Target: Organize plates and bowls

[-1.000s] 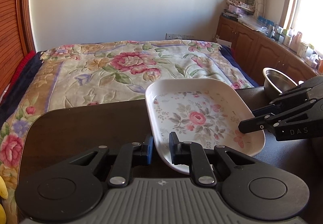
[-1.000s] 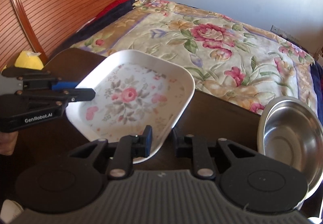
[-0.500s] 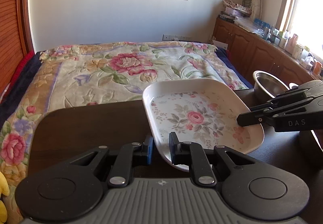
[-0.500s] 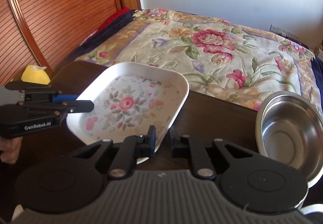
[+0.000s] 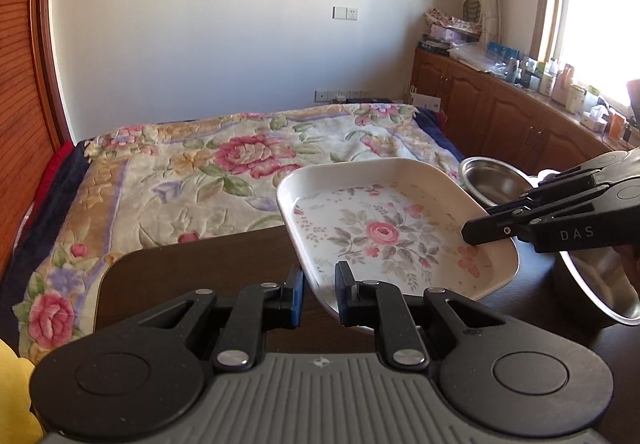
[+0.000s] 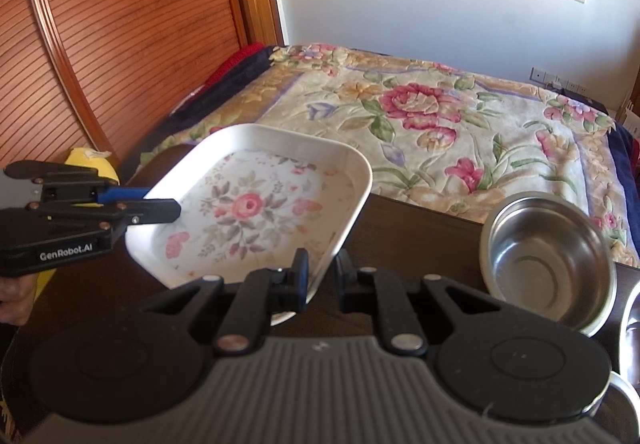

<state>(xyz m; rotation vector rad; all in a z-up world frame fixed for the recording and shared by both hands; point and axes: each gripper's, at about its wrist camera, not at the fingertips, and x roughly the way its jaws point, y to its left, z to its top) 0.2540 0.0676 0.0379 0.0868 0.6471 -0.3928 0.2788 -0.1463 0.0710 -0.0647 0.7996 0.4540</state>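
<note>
Both hands have lifted the floral plate (image 5: 384, 232) off the dark desk (image 5: 200, 268) since a second ago, and it now hangs tilted over the desk's far edge. The left gripper (image 5: 318, 294) jaws pinch one rim, and the right gripper (image 6: 322, 280) jaws, just closed, pinch the opposite rim. Only the right view shows the whole steel bowl (image 6: 548, 260) on the desk, apart from the plate; the left view shows window-side cabinets (image 5: 500, 112).

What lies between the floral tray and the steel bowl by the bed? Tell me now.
Only bare dark tabletop separates the floral tray from that steel bowl; the right wrist view shows it.
</note>
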